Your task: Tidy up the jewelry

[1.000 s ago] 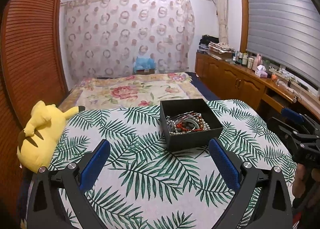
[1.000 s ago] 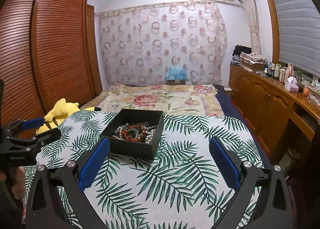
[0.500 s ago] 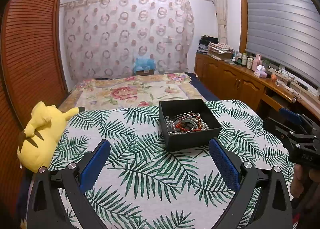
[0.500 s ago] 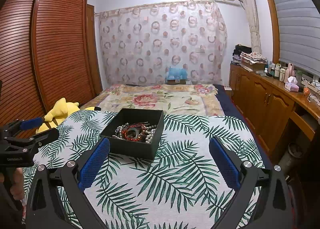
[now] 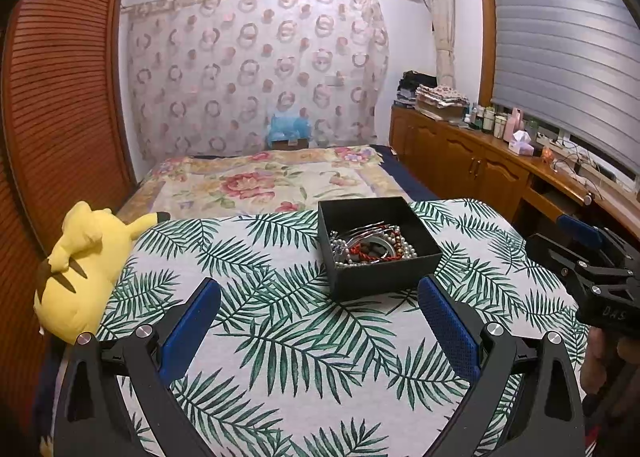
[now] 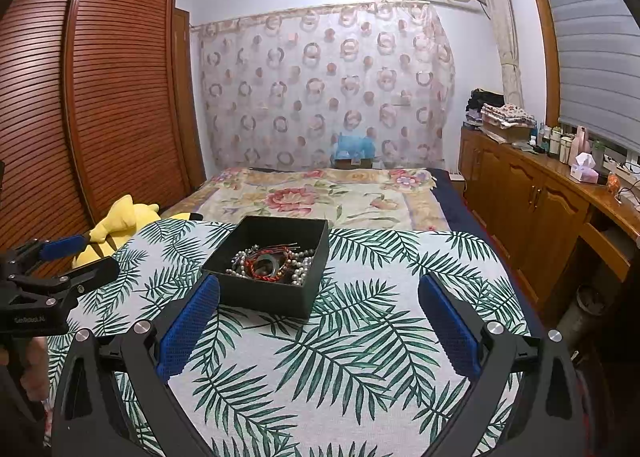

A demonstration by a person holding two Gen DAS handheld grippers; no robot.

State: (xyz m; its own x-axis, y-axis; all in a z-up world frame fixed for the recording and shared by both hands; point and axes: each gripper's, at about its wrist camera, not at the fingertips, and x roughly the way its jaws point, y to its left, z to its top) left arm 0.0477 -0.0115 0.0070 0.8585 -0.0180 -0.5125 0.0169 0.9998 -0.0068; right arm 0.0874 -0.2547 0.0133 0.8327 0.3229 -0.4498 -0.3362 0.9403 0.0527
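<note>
I hold my left gripper (image 5: 319, 319) low over the white cloth printed with green palm leaves (image 5: 280, 337), its blue-padded fingers spread wide with nothing between them. My right gripper (image 6: 319, 319) hovers the same way, jaws apart and empty.

The square black cardboard box (image 5: 380, 277) sits on that cloth just beyond my fingertips, toward the far middle, a little to the right in the left view and a little to the left in the right view. Inside lies the tangle of jewelry (image 5: 370, 247): strands of small pearly white beads, a red braided cord bracelet, a dark smooth bangle ring and some thin silvery wires, all heaped together against the near side of the box floor.

I judge these pieces light and slack; the bead strands will drape and slide, and, knotted as they look, lifting one may drag others along. The bangle is stiff and probably slick, so I would pinch across its rim. For the cord or beads I would grip a raised loop near the top of the heap, gently, since thin thread could snap.

A yellow plush toy (image 5: 80, 257) lies at the far left edge.

Whether this heap is sorted or awaiting sorting, I cannot tell.
</note>
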